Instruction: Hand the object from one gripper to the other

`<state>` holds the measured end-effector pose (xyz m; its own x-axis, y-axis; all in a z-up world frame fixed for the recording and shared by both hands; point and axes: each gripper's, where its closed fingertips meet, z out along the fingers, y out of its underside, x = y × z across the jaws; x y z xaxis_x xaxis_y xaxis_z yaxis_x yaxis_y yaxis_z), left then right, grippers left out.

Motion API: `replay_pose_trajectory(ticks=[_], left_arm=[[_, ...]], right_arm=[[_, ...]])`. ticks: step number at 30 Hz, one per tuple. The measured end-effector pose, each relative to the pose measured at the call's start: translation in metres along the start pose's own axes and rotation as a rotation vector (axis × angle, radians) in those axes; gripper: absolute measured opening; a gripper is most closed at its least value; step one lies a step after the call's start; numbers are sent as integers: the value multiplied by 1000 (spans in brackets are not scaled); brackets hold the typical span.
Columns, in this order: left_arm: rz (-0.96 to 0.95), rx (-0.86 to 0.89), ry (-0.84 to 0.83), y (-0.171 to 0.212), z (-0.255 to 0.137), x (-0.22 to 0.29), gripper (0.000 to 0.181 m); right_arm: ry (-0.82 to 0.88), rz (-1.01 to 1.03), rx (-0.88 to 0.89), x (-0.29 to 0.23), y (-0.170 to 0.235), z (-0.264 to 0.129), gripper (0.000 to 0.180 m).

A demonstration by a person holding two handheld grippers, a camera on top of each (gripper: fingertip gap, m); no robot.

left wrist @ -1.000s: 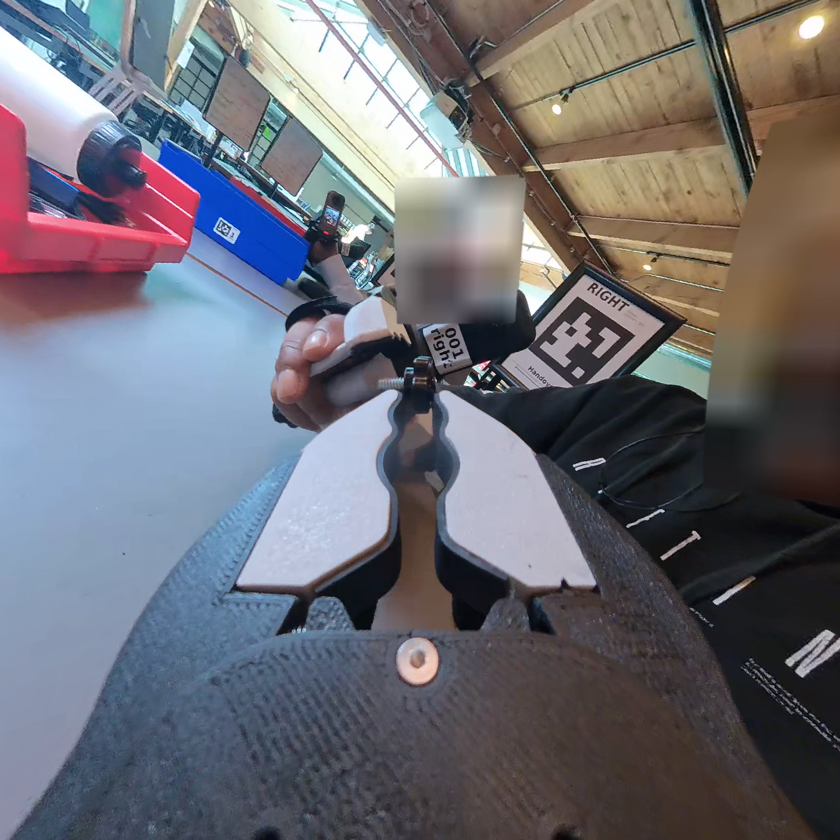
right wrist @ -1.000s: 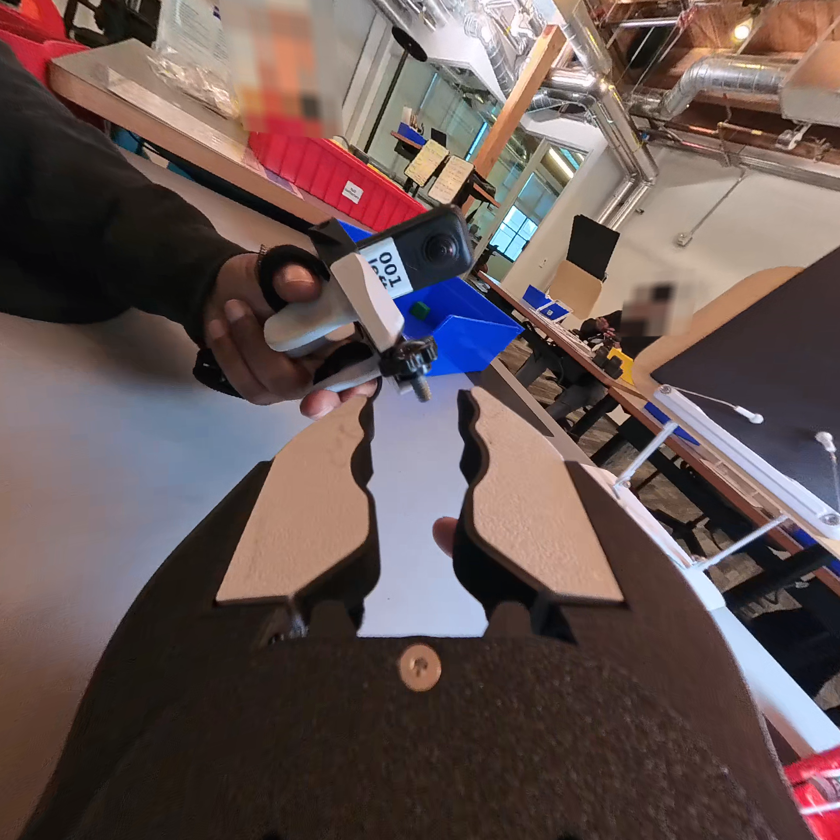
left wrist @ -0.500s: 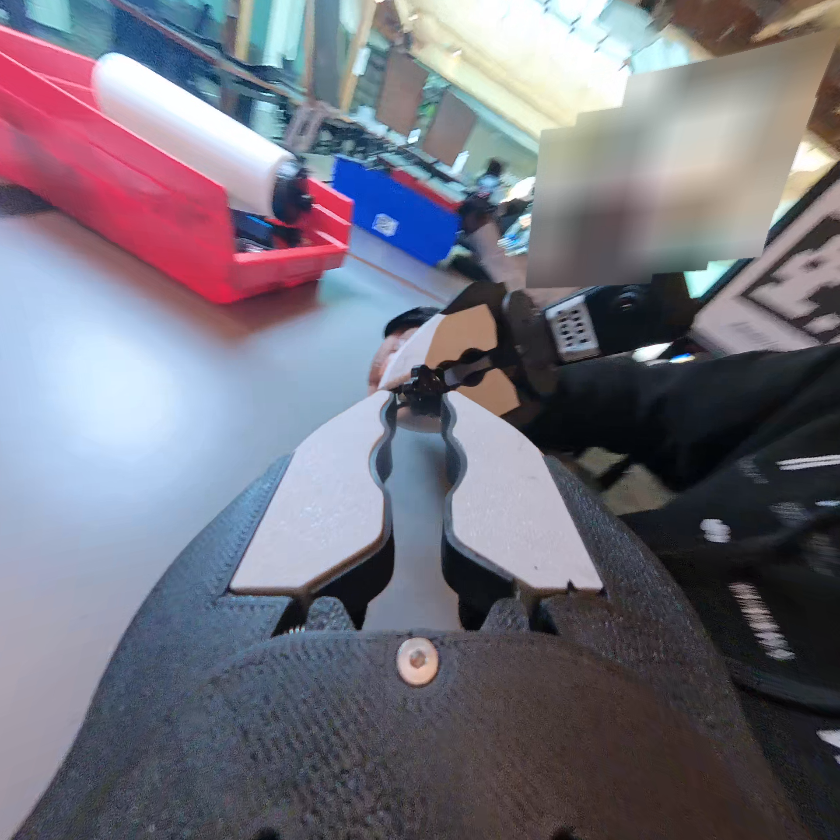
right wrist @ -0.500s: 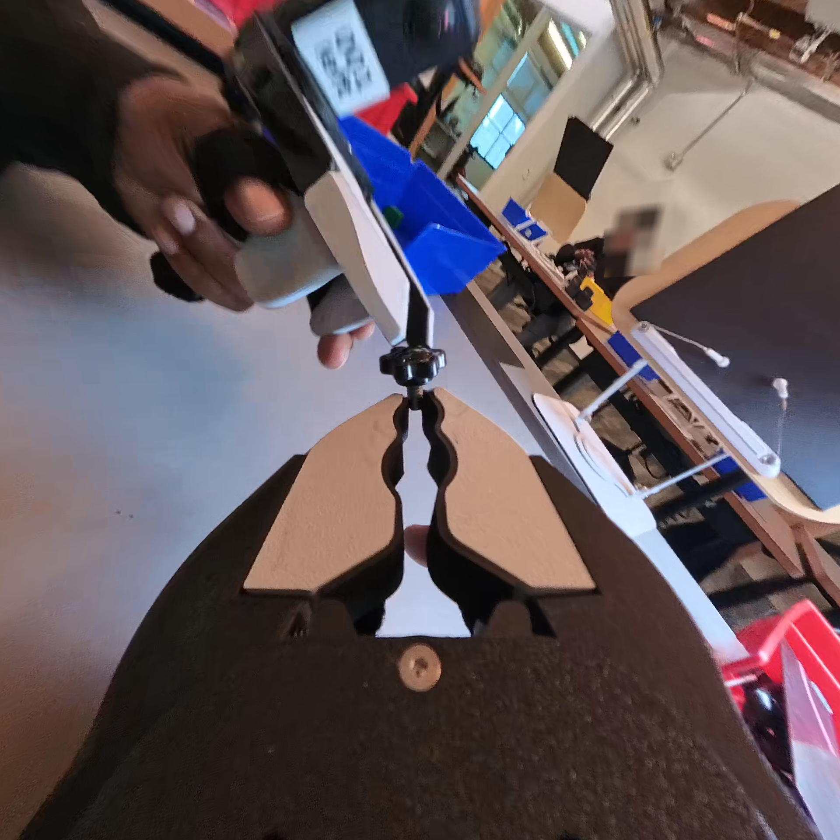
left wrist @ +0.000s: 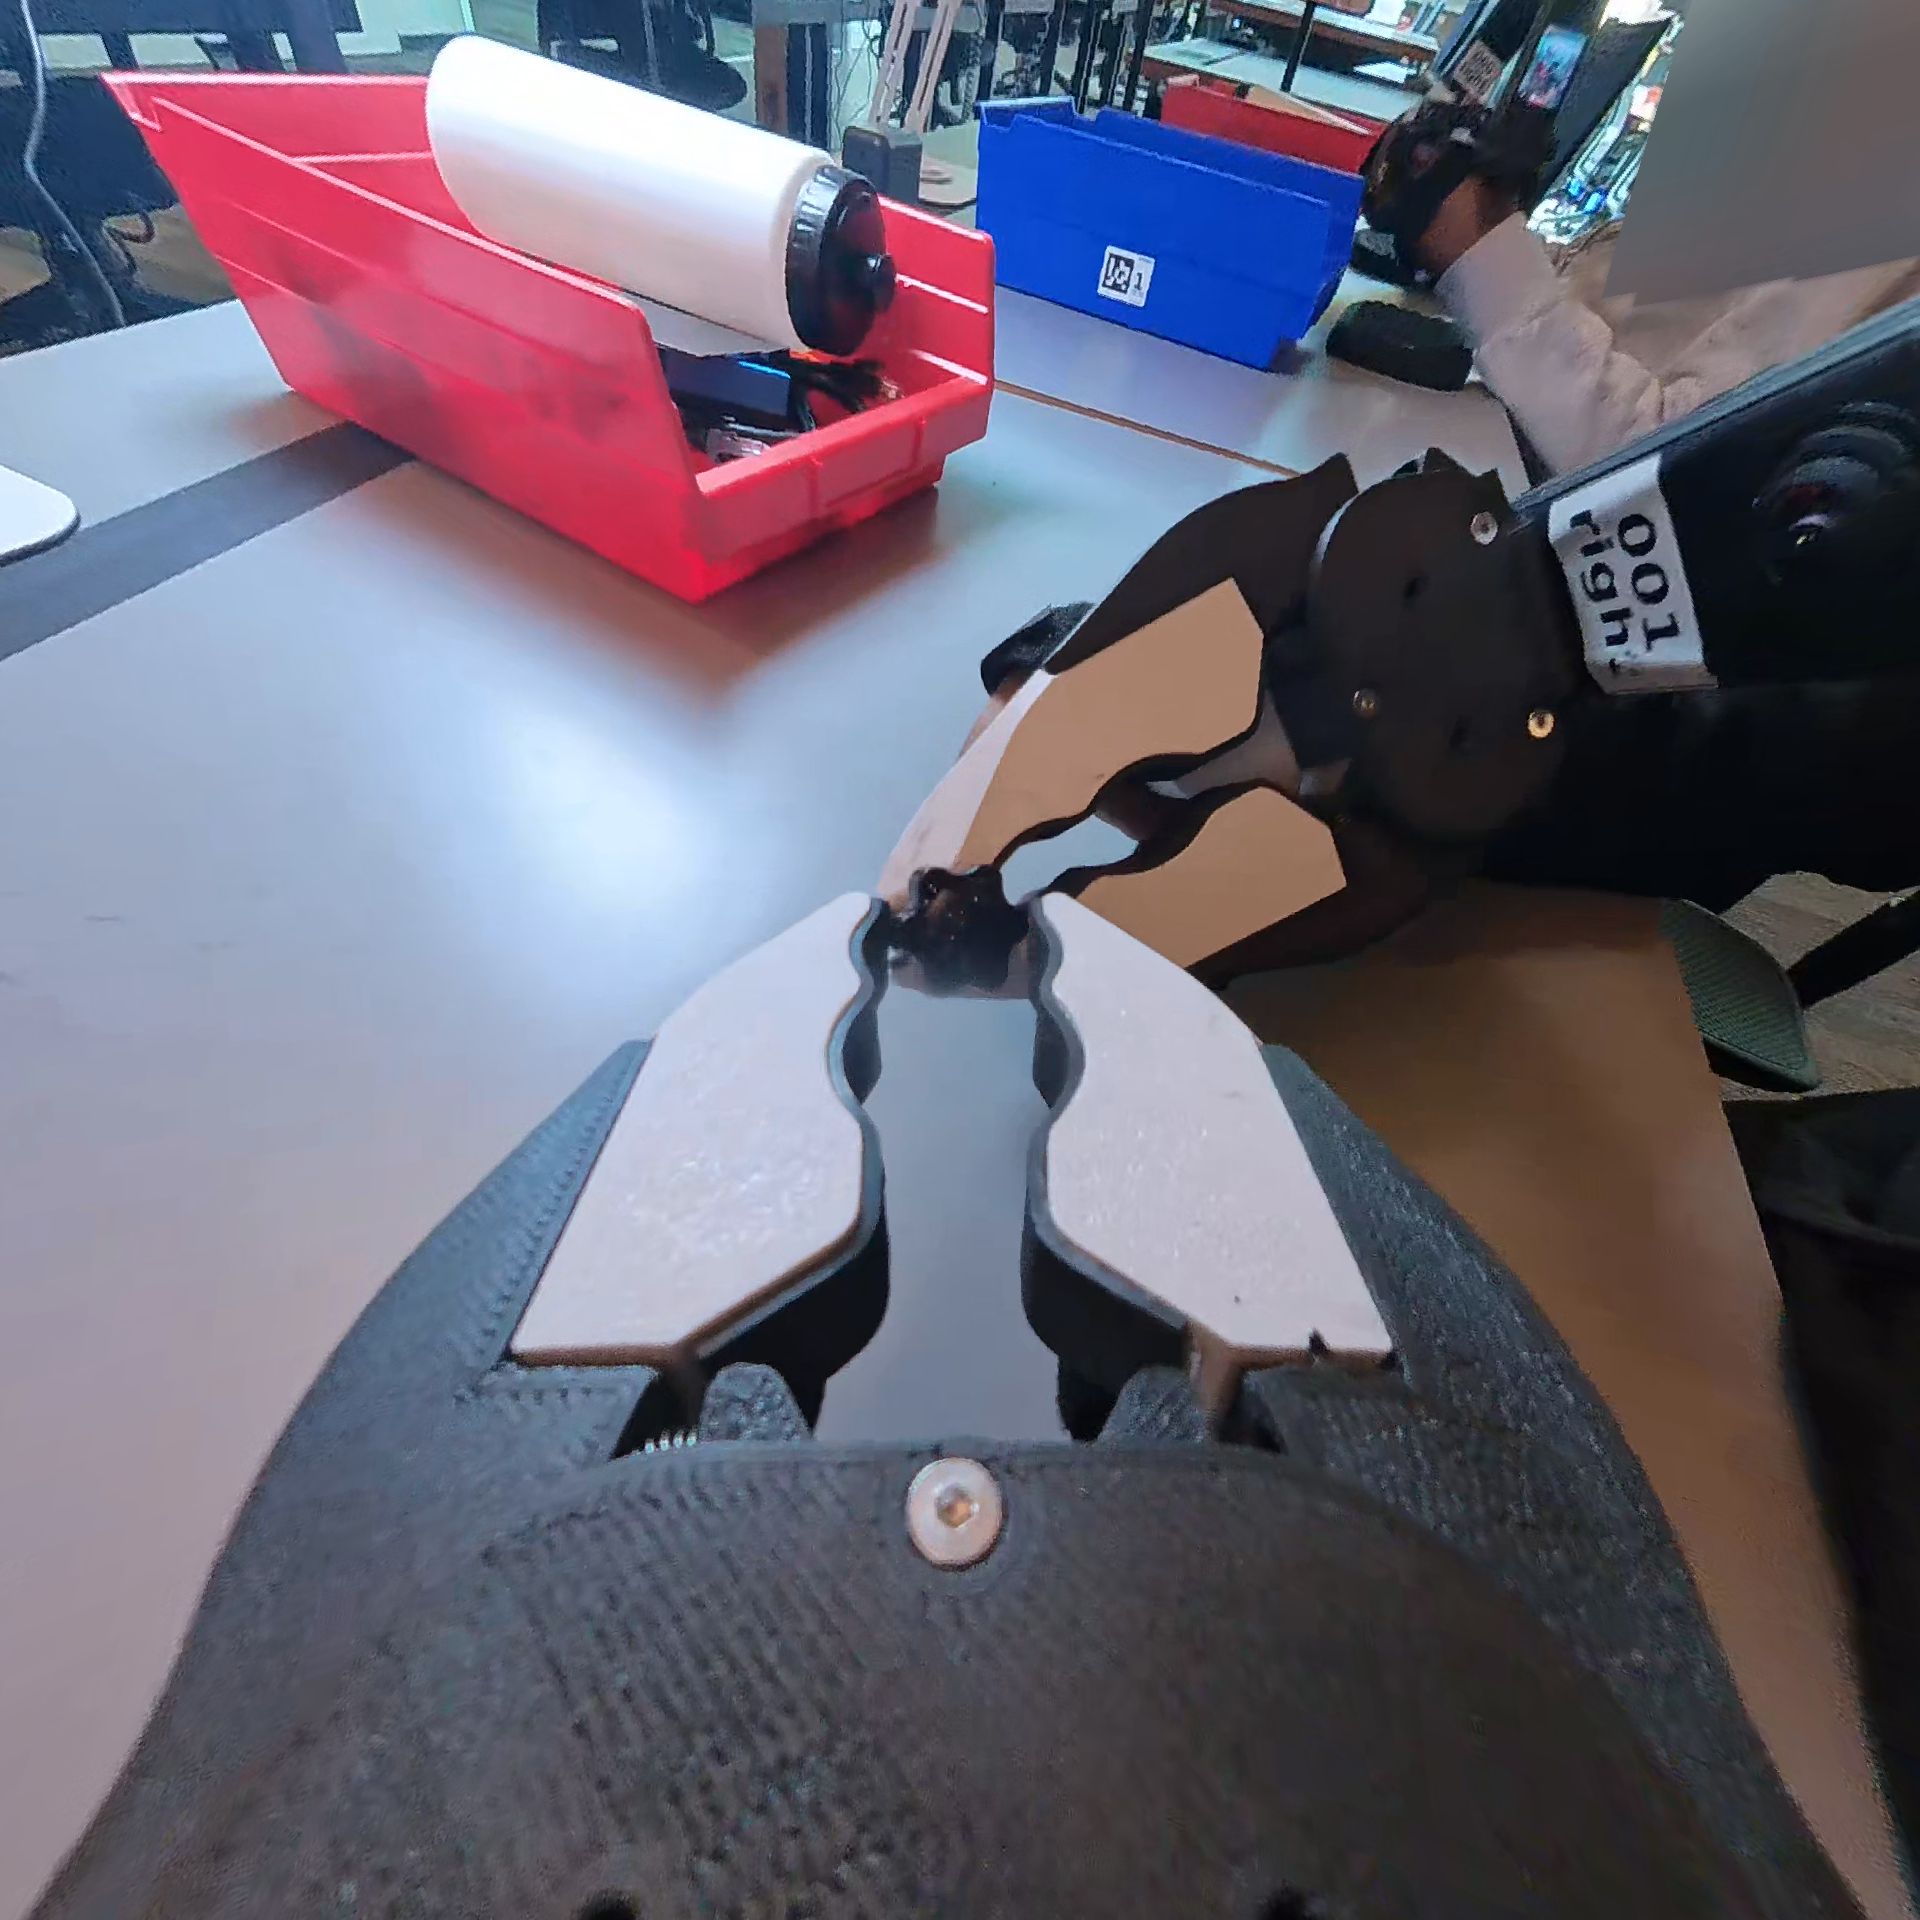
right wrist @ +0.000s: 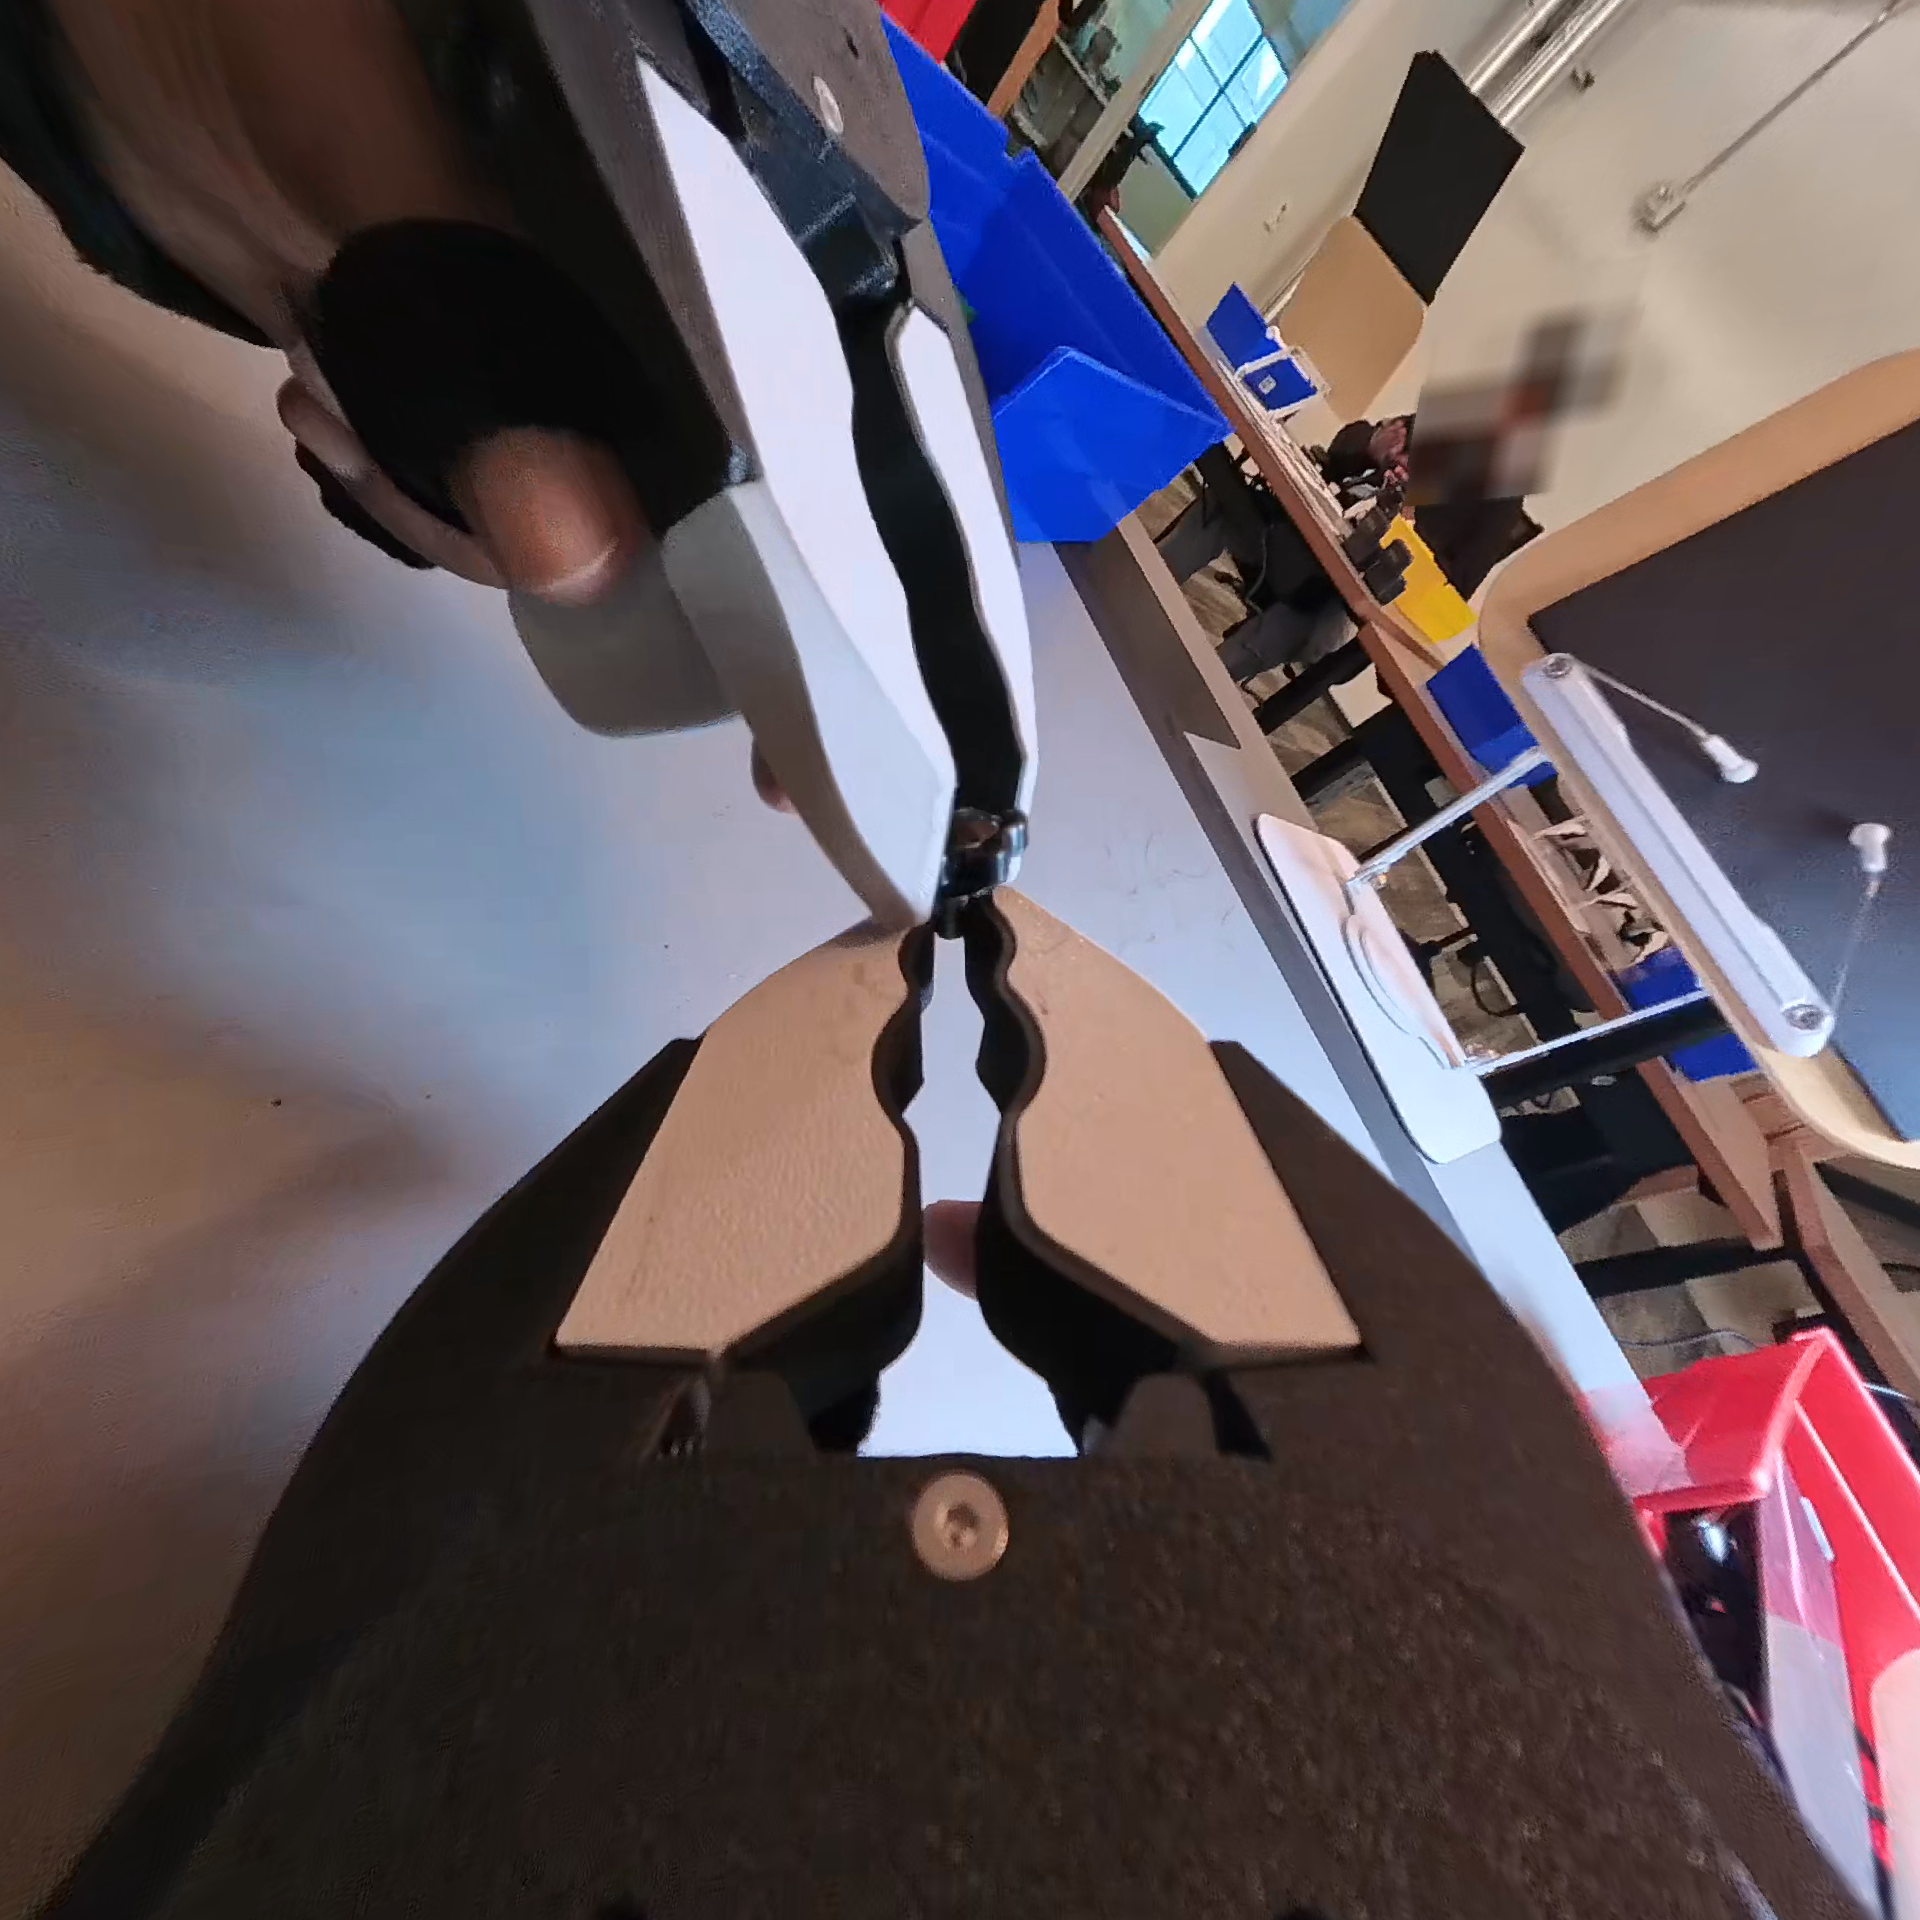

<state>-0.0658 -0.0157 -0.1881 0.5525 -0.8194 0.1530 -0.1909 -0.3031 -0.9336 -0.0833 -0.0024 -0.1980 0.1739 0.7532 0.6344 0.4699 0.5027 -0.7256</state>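
1. Black and hard-looking, the small knob screw sits between our two grippers, above the grey tabletop, with both sets of tips meeting on it.
2. Our left gripper has its fingers narrowed onto the knob head; our right gripper pinches the threaded stem, its fingers nearly together. We cannot tell which of the two bears the weight.
3. We judge the screw light, rigid and not fragile, but tiny and smooth enough to twist or slip out. The lobed head offers the surer hold; the thin stem gives little surface.
4. Our left wrist view shows a red bin with a white bottle resting across it, and a blue bin behind. Our right wrist view shows instead the hand holding the left gripper, and the table edge.
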Motion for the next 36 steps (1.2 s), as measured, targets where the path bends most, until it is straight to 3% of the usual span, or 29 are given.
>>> replay_pose_trajectory(ticks=[7, 11, 17, 23, 29, 36], left_arm=[[-73, 58, 135, -12, -9, 9, 25], [-252, 183, 402, -32, -23, 28, 25], [-429, 287, 773, -50, -51, 51, 25], [-392, 85, 955, -26, -56, 77, 25], [-371, -180, 997, 11, -49, 93, 25], [-371, -294, 1035, 25, -51, 102, 25]], right_arm=[[-60, 144, 142, 4, -17, -9, 6], [-126, 268, 360, 11, -44, -29, 6], [-133, 290, 511, 17, -68, -49, 14], [-419, 163, 465, -26, -75, -57, 37], [-548, 18, 409, -59, -78, -65, 35], [-574, -145, 315, -84, -68, -63, 27]])
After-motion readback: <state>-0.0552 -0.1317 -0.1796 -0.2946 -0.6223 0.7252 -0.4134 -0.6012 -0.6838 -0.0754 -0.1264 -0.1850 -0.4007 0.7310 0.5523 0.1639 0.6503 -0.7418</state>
